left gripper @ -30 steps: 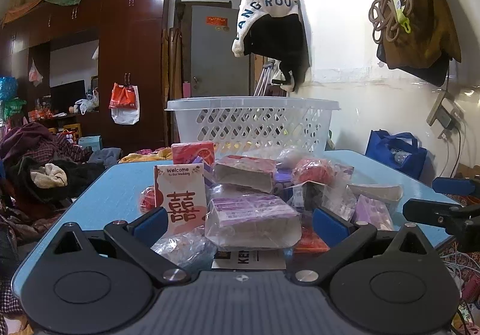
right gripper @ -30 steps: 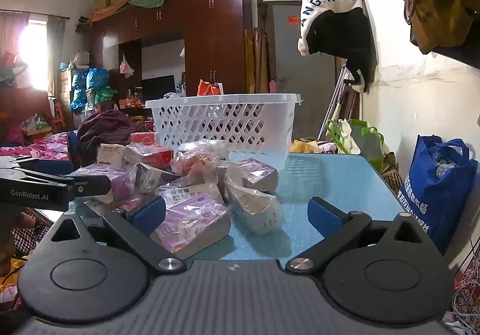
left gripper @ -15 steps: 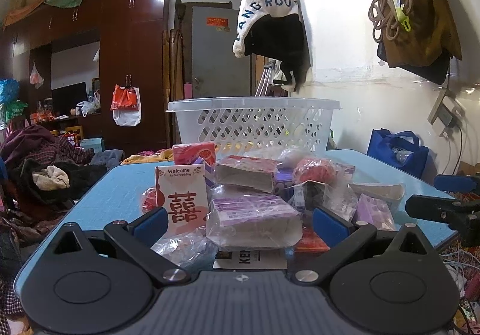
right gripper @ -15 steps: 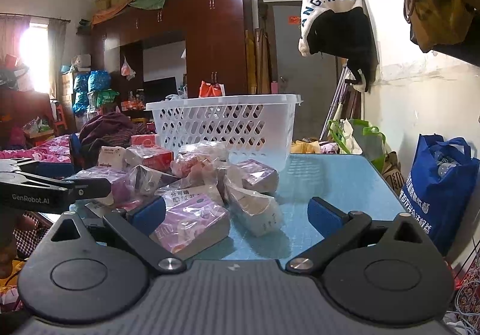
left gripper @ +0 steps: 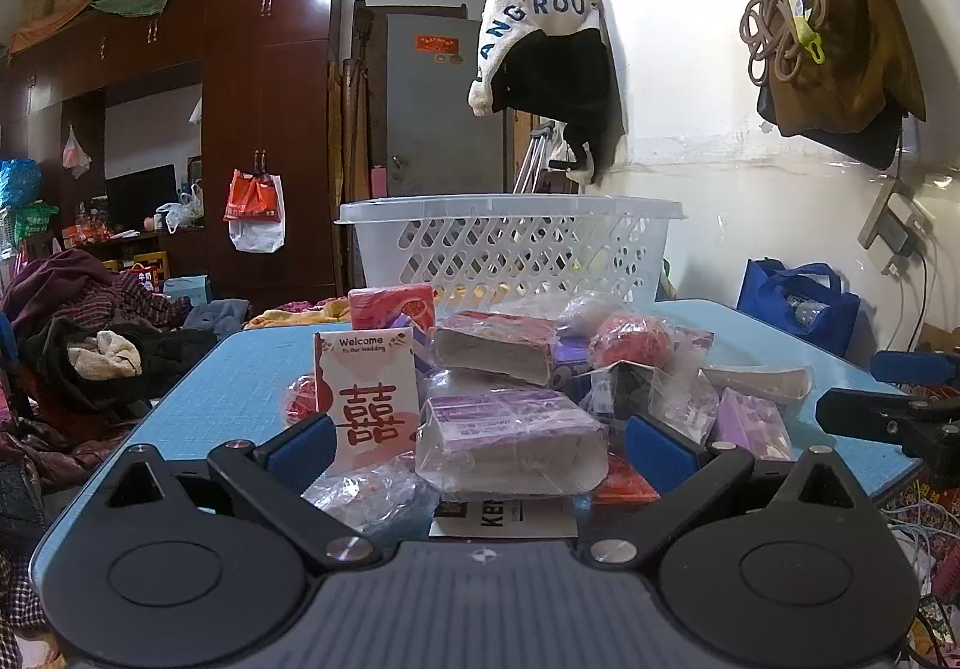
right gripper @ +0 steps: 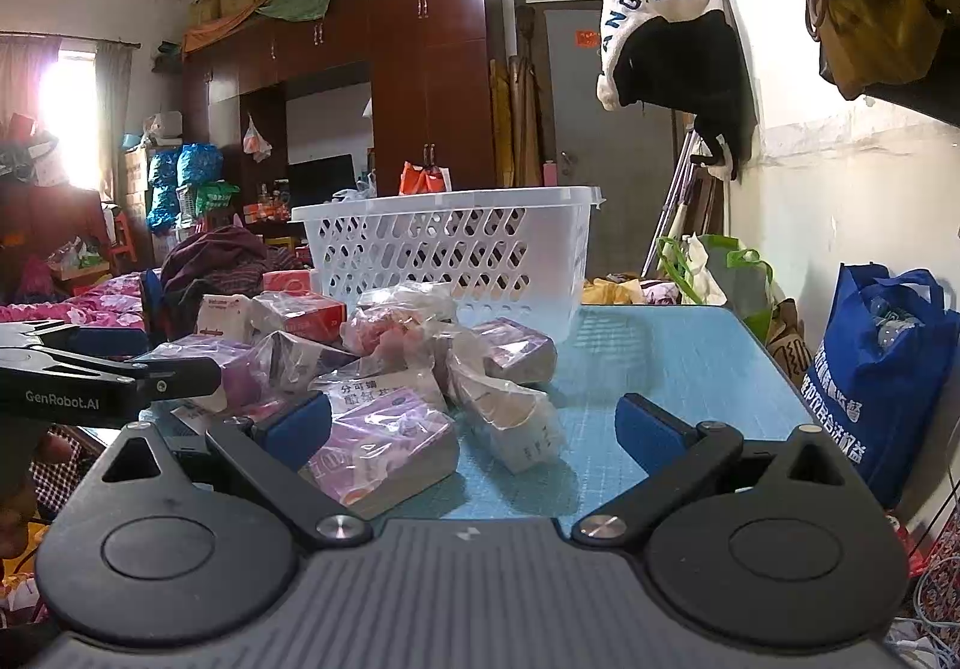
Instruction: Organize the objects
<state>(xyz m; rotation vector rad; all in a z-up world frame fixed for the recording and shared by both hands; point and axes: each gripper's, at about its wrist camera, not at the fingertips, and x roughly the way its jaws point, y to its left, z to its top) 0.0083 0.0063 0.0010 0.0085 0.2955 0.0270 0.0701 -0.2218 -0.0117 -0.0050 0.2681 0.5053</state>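
Observation:
A pile of wrapped packs lies on the blue table (left gripper: 240,375): a purple pack in clear wrap (left gripper: 510,441), a red-and-white wedding card box (left gripper: 369,393), a red box (left gripper: 393,306) and a red ball in plastic (left gripper: 630,342). Behind the pile stands a white plastic basket (left gripper: 510,249) (right gripper: 456,249). My left gripper (left gripper: 480,444) is open at the near table edge, its fingers either side of the purple pack without touching it. My right gripper (right gripper: 474,429) is open too, low over the table, with another purple pack (right gripper: 384,447) and a white pouch (right gripper: 516,423) lying between its fingers.
The table (right gripper: 672,363) continues to the right of the pile. A blue bag (right gripper: 882,369) stands on the floor by the right wall. Clothes (left gripper: 90,333) are heaped to the left of the table. A hat (left gripper: 540,39) hangs on the wall above the basket.

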